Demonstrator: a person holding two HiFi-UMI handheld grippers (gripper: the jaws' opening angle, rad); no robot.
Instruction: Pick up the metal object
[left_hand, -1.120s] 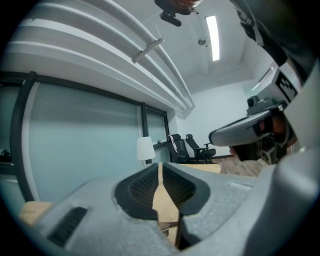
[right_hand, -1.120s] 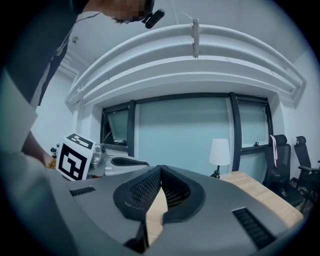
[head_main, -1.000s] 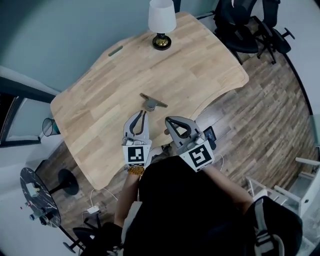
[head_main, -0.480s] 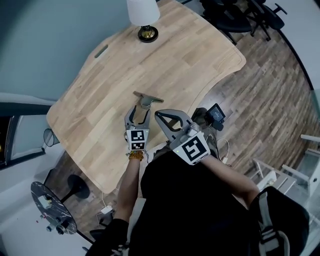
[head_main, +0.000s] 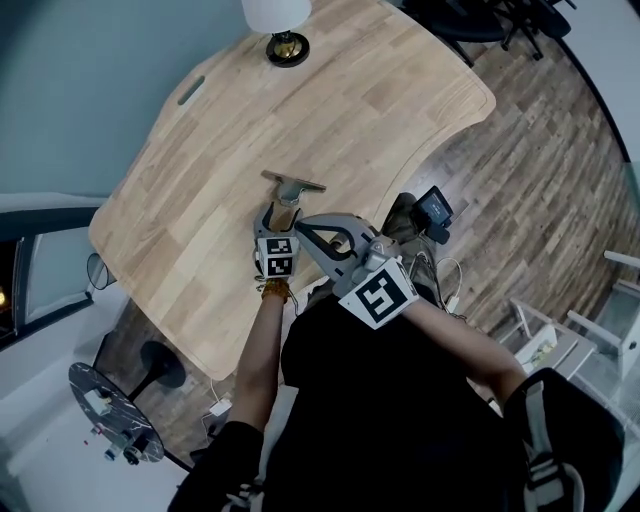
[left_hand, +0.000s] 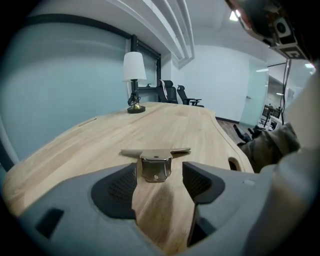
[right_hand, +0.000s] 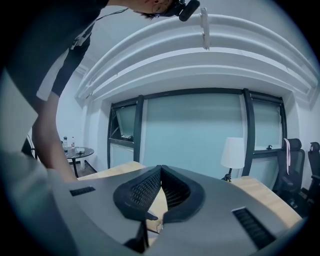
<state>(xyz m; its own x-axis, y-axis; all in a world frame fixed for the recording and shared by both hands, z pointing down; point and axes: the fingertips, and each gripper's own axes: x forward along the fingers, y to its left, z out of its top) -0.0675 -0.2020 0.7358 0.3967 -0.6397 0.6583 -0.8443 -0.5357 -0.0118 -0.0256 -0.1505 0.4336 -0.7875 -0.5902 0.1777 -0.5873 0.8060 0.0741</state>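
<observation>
The metal object (head_main: 293, 184), a flat T-shaped bracket with a folded clasp, lies on the wooden table (head_main: 380, 110) near its front edge. In the left gripper view the metal object (left_hand: 156, 163) sits just at the fingertips, partly between them, and neither pad (left_hand: 119, 188) touches it. My left gripper (head_main: 282, 212) is low over the table and its jaws are opening. My right gripper (head_main: 305, 222) hovers just right of the left one, raised off the table. The right gripper (right_hand: 161, 171) has its jaws closed together with nothing in them.
A white-shaded lamp (head_main: 276, 14) stands at the table's far edge, with a slot (head_main: 190, 90) in the tabletop to its left. Black office chairs (head_main: 500, 12) stand beyond the right end. A round dark side table (head_main: 105, 415) stands on the floor at lower left.
My left gripper has moved forward up to the metal object and its jaws have spread from closed to wide. The right gripper has drifted left, closer to the left one.
</observation>
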